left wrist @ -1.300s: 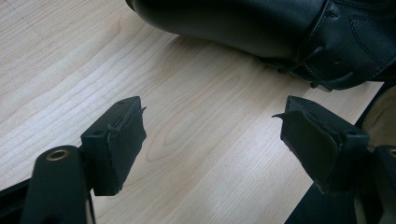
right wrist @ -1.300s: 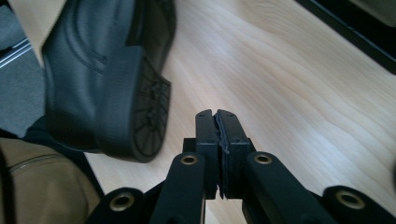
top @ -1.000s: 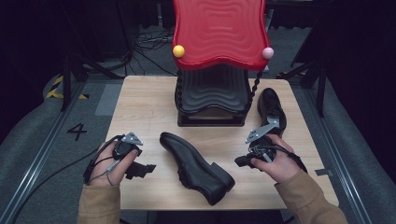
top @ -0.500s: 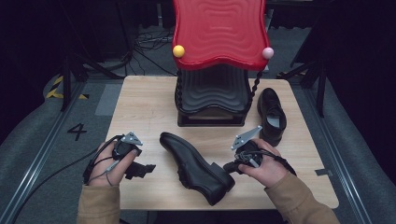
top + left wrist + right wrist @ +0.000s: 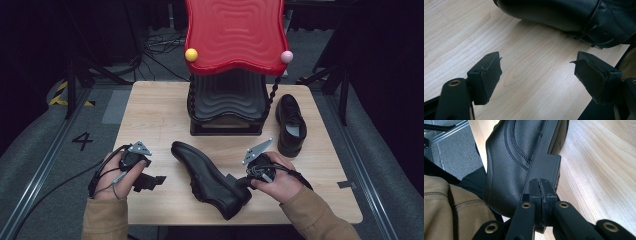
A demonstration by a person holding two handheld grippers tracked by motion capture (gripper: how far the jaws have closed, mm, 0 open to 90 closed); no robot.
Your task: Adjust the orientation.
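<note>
right gripper (image 5: 541, 192) pressed shut, pads together against heel of glossy black leather shoe (image 5: 210, 177) at lower centre; left gripper (image 5: 536, 77) wide apart over pale wooden table (image 5: 155, 112), lower left.

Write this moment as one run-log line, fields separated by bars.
left gripper: open, over bare table | right gripper: shut, tips at heel of near shoe | far shoe: untouched

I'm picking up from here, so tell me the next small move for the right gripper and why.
Probably open the right gripper: its jaws are shut with nothing between them, pressed against the heel of the near shoe, which lies on its side. Open, they could straddle the heel. The left gripper is open over bare table.
</note>
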